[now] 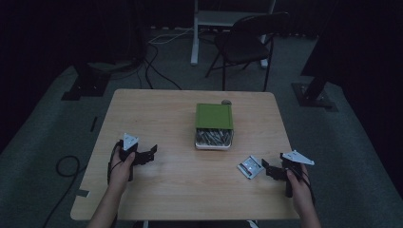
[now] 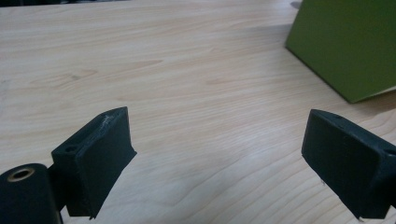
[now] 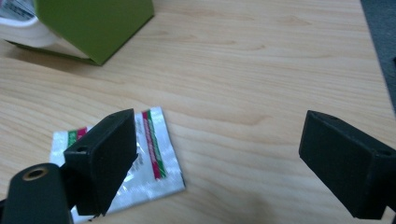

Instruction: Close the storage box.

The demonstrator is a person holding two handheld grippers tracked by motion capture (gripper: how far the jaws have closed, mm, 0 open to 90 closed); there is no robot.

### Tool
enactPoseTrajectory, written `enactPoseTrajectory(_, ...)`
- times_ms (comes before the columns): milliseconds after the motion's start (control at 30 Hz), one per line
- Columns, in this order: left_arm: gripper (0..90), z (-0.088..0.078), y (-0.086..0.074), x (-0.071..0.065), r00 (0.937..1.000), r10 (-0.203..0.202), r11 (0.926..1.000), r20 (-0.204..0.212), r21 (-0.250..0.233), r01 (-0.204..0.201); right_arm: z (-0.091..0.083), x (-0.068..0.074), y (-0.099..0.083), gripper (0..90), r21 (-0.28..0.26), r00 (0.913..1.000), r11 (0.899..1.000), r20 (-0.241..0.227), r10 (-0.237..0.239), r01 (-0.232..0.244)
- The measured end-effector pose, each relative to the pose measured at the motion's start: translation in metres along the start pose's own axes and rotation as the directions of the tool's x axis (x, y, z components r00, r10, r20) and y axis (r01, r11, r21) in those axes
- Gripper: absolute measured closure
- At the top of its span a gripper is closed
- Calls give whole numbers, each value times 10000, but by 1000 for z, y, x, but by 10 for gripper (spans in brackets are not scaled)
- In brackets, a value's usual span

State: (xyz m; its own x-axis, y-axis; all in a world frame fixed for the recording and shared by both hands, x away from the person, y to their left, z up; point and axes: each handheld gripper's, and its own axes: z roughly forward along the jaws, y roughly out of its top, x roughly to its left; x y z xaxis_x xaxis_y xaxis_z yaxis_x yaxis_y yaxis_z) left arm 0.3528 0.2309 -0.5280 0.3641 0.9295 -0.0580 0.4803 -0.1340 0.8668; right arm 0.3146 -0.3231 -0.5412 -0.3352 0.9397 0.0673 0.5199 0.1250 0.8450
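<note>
1. Wood fills the high view as a pale table point(image 1: 180, 190) on grey carpet, with a dark folding chair point(image 1: 247, 45) and a white stand behind it. A green box point(image 1: 214, 116) sits near the table's middle, toward the far edge, and a white tray point(image 1: 214, 140) of grey, rod-like pieces sticks out from under its near end. A small round object point(image 1: 226, 101) touches the box's far right corner; what it is cannot be told. The left gripper point(image 1: 151, 153) rests low at the table's left, held in the left hand point(image 1: 122, 168), its jaws pointing right toward the tray and well apart from it. The right gripper point(image 1: 266, 168) is held by the right hand point(image 1: 299, 183) at the table's right, jaws pointing left. A silvery packet point(image 1: 251, 167) lies flat just beside those jaws. In this dim view neither jaw gap can be judged.

2. The left gripper view shows the left gripper point(image 2: 219, 158) with its two black jaws spread wide and nothing between them but bare tabletop point(image 2: 187, 84). The green box point(image 2: 348, 44) stands at upper right, apart from the jaws.

3. The right gripper view shows the right gripper point(image 3: 219, 158) with jaws wide apart and holding nothing. The silvery packet point(image 3: 156, 163), striped red and green, lies flat on the wood; the left-hand jaw overlaps it in the picture, and contact cannot be told. The green box point(image 3: 93, 23) and white tray point(image 3: 18, 25) sit at upper left.
</note>
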Motion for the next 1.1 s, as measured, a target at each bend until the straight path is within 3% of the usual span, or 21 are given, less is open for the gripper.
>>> enactPoseTrajectory(367, 94, -15, -15, 16, 9981, -398, 9991, -468, 137, 405, -18, -9, -16, 113, 126, 9993, 9998, 366, 123, -128)
enactPoseTrajectory(600, 94, -24, -22, 27, 9945, -705, 9973, -778, 158, 719, -24, -14, -30, 113, 552, 9974, 9981, 675, 253, -290)
enactPoseTrajectory(833, 94, -32, -29, 36, 9884, -886, 9956, -1234, 187, 916, -28, -18, -36, 113, 678, 9941, 9963, 986, 456, -525)
enactPoseTrajectory(1067, 94, -41, -35, 42, 9804, -1003, 9932, -1696, 414, 1088, -29, -17, -37, 113, 1109, 9892, 9926, 1427, 340, -501)
enactPoseTrajectory(1100, 94, -44, -36, 45, 9757, -1048, 9914, -1923, 576, 1179, -28, -17, -37, 113, 1207, 9882, 9915, 1503, 298, -483)
